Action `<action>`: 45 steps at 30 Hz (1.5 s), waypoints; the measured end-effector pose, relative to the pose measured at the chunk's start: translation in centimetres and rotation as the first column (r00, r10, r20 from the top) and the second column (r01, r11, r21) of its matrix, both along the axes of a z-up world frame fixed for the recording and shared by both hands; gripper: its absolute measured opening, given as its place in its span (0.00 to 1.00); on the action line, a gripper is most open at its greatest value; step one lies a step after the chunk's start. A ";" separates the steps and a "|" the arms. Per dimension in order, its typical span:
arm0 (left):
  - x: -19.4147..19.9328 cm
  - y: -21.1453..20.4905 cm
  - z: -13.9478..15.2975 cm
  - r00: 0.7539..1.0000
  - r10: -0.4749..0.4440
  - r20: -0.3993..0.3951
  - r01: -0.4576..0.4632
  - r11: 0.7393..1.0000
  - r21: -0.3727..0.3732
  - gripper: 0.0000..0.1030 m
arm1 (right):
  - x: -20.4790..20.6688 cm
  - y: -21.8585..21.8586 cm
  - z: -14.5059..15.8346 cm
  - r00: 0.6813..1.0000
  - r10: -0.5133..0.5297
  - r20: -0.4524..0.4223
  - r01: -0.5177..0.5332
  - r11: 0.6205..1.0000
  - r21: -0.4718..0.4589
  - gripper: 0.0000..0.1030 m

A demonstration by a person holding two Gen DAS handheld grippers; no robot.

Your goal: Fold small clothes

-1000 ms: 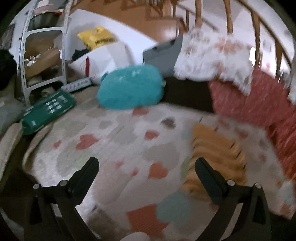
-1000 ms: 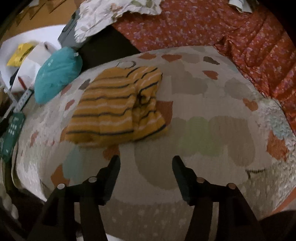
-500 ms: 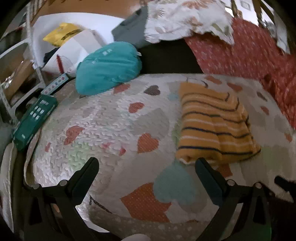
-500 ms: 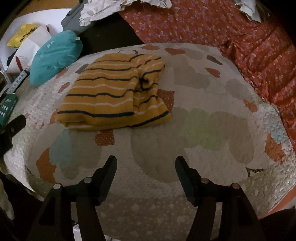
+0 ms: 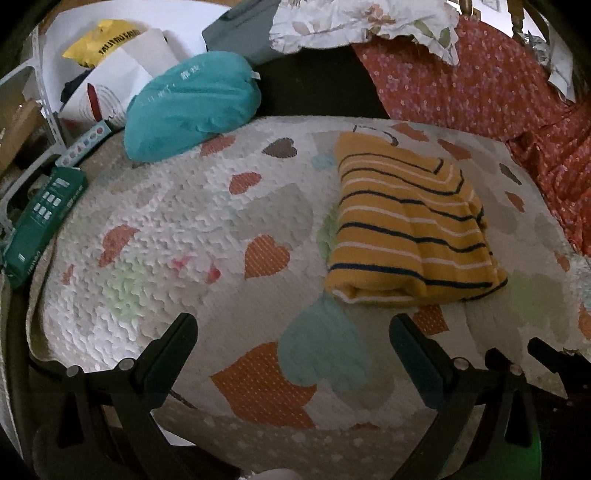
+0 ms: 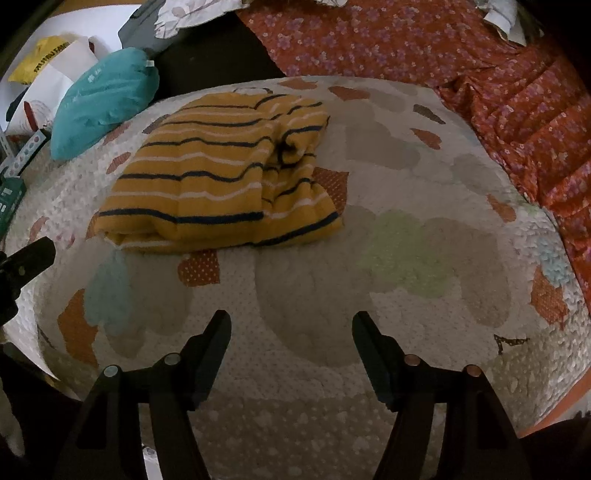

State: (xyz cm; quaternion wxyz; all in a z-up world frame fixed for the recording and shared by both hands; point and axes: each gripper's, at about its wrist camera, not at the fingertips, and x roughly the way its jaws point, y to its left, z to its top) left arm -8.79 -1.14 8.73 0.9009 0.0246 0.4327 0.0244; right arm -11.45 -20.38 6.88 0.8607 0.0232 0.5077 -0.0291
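A small yellow garment with dark and white stripes lies folded on a white quilt with heart patches. In the right wrist view the garment lies ahead and to the left on the quilt. My left gripper is open and empty, above the quilt's near edge, with the garment just ahead of its right finger. My right gripper is open and empty, short of the garment.
A teal cushion lies at the quilt's far left corner. A green box and white bags lie at the left. Red floral cloth covers the far and right side. A floral white cloth hangs behind.
The left gripper has swung from facing the far clutter down and right toward the garment and quilt. The right gripper has drawn back slightly. Both stay open.
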 end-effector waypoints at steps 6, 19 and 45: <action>0.0 -0.7 -0.5 0.999 -0.027 -0.023 0.027 1.000 -0.001 1.00 | 0.3 -0.1 -0.3 1.000 -0.022 -0.008 0.022 1.000 0.000 0.71; 0.3 -1.2 -1.3 0.997 -0.041 -0.070 0.040 0.999 -0.015 1.00 | 0.5 -0.7 -0.6 0.999 -0.043 -0.021 0.044 0.999 0.009 0.72; 0.7 -0.9 -2.3 0.990 -0.050 -0.129 0.043 0.997 -0.056 1.00 | 0.8 -0.9 -1.0 0.999 -0.044 -0.028 0.044 0.999 -0.007 0.73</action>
